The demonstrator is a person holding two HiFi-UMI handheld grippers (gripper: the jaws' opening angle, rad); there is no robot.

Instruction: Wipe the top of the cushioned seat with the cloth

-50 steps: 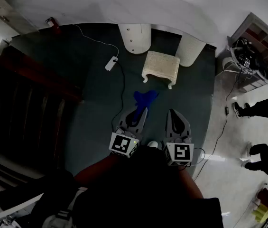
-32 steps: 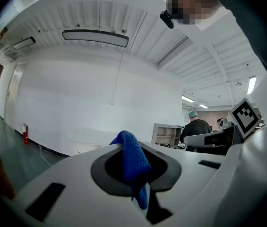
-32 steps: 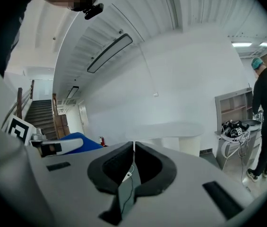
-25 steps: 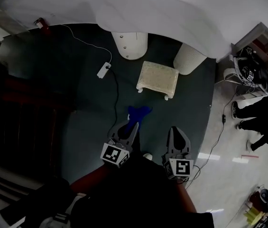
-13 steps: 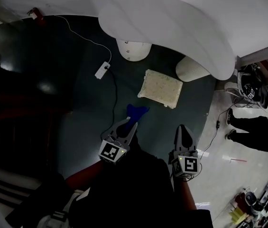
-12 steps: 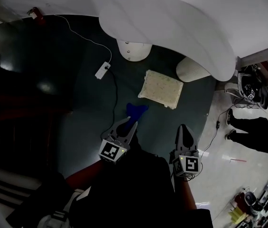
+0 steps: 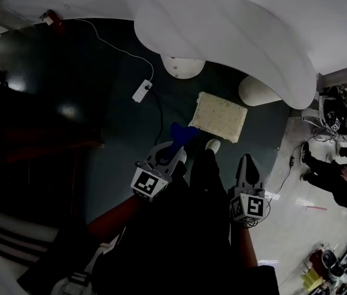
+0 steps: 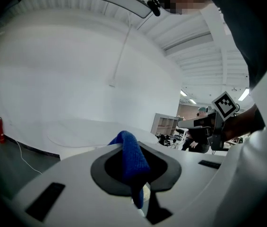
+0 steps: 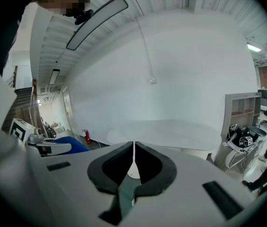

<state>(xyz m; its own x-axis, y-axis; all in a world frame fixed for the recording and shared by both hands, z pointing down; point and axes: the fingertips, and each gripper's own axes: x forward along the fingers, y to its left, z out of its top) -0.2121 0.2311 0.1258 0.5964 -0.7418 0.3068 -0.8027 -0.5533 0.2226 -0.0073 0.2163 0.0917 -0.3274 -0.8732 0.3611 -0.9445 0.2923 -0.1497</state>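
Left gripper [image 7: 174, 150] is clenched on the cloth [image 7: 183, 132]. The cloth is blue and bunched, and it sticks out past the jaw tips toward the seat [image 7: 221, 116]. In the left gripper view the cloth is pinched between the jaws, with one fold standing up and a tail hanging down. Right gripper [image 7: 247, 162] has its jaws pressed together with nothing between them. It sits low on the right, near the body, probably parked because wiping needs only one tool.

The seat is a small cream cushioned stool on dark carpet, just on the near side of the white table [image 7: 234, 29]. The cloth is at the seat's near-left corner and looks apart from it, though its height above the floor can't be told. A shoe [image 7: 212, 145] is near the seat's near edge. Both gripper views face out at the room rather than down, so this looks like a carrying posture.

Judgement: this is the approach and wiping hasn't begun. The next step is to bring the cloth over the cushion top and lower it. The bunched cloth gives little contact area. The power strip [image 7: 141, 91] lies to the far left, out of the way.
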